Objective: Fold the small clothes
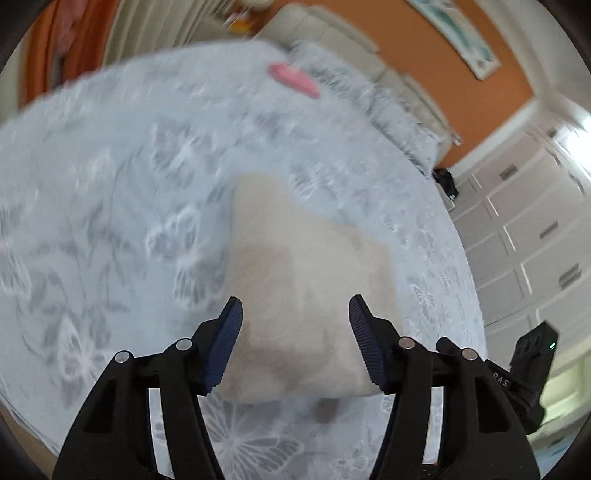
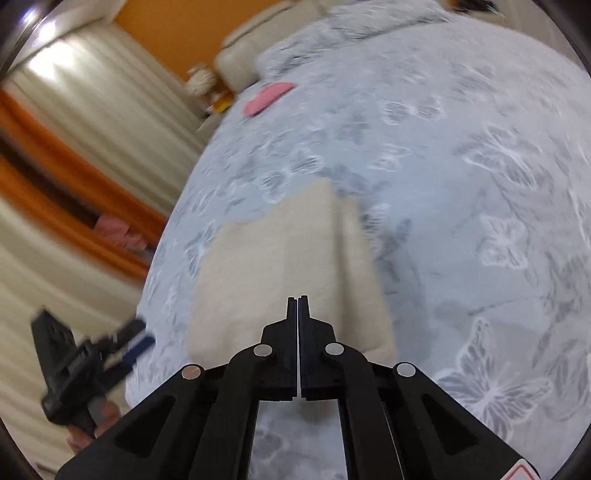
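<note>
A small beige garment [image 1: 295, 280] lies folded flat on the pale blue butterfly-print bedspread [image 1: 110, 184]; it also shows in the right wrist view [image 2: 280, 266]. My left gripper [image 1: 295, 314] is open and empty, its blue-padded fingers spread above the garment's near edge. My right gripper [image 2: 297, 301] is shut, with nothing visible between its fingers, held over the garment's near part. The left gripper also shows at the left of the right wrist view [image 2: 133, 341], beside the bed edge. A folded pink garment [image 1: 293, 79] lies at the far side of the bed, also in the right wrist view [image 2: 267, 98].
A cream headboard [image 1: 332, 33] and pillows stand at the far end. White wardrobe doors [image 1: 524, 229] are on the right, orange and cream curtains [image 2: 74, 166] on the left. The bed edge [image 2: 159, 258] runs close to the garment's left side.
</note>
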The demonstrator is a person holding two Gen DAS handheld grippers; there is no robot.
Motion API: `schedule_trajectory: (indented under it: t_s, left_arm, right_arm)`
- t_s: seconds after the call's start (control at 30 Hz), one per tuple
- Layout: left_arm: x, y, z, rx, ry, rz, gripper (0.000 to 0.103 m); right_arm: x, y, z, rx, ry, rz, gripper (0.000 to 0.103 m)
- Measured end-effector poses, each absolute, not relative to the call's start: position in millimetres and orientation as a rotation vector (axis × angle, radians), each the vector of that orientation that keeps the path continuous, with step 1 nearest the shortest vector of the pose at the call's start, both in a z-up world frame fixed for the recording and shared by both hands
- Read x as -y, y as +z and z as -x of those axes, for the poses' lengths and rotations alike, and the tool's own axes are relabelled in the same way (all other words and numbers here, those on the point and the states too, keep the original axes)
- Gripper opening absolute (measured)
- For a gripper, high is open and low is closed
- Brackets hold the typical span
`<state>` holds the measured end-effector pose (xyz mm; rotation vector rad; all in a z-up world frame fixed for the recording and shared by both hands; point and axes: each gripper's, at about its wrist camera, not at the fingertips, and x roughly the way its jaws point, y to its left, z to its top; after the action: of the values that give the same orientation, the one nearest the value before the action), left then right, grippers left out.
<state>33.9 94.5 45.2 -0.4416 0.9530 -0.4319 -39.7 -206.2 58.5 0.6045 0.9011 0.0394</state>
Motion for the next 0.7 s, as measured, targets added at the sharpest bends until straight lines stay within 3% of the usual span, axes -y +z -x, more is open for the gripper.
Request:
schedule_trajectory:
  t_s: [0.1,0.17,0.33,0.37,0.4,0.43,0.47,0.57,0.6,0.67,0.7]
  left_arm:
    - [-54.8,18.4,-43.6,-1.019,-0.435,0.281,0.057]
    - [-31.1,-28.0,-55.2,-1.112,-0.363,0.150,0.059]
    - [-22.8,-5.3,-55.3,-1.072,-0.363,0.066,0.060]
    - [-32.3,2.6,-55.7,-1.067,-0.369,0.122,0.061]
    - [-42.8,5.5,-58.5,-1.060,-0.373,0.179,0.067]
    - [-58.8,9.7,-58.5,-1.057,-0.361,0.267,0.080]
    - [-66.7,6.8,-61.0,-1.060,-0.347,0.322,0.086]
    - [-80.1,-22.8,-80.6,-1.164,-0.308,0.424,0.089]
    - [-80.5,-41.6,-88.4,-1.222,-0.323,0.468,0.089]
    - [-78.7,-61.1,-96.9,-1.266,-0.384,0.553,0.077]
    - [-77.3,-64.9,-100.6,-1.271,-0.434,0.619,0.060]
  right_arm:
    - [192.6,20.1,32.3,-1.029,0.016,-0.461,0.000]
    - [191.3,-36.0,17.8,-1.157,-0.023,-0.431,0.000]
    - [201.9,-2.0,18.4,-1.105,-0.007,-0.450,0.001]
    - [207.2,11.4,18.6,-1.065,-0.025,-0.422,0.009]
    - [209.7,21.1,23.0,-1.042,-0.048,-0.408,0.040]
    - [222.0,26.4,22.5,-1.006,-0.097,-0.399,0.079]
    - [228.3,24.6,21.9,-0.991,-0.112,-0.406,0.086]
    - [245.0,-17.6,2.3,-1.102,-0.057,-0.553,0.085]
    - [247.1,-35.5,-3.5,-1.137,-0.025,-0.622,0.080]
    - [246.0,-64.4,-10.5,-1.128,0.086,-0.790,0.040]
    - [246.0,-66.7,-10.9,-1.108,0.101,-0.873,0.034]
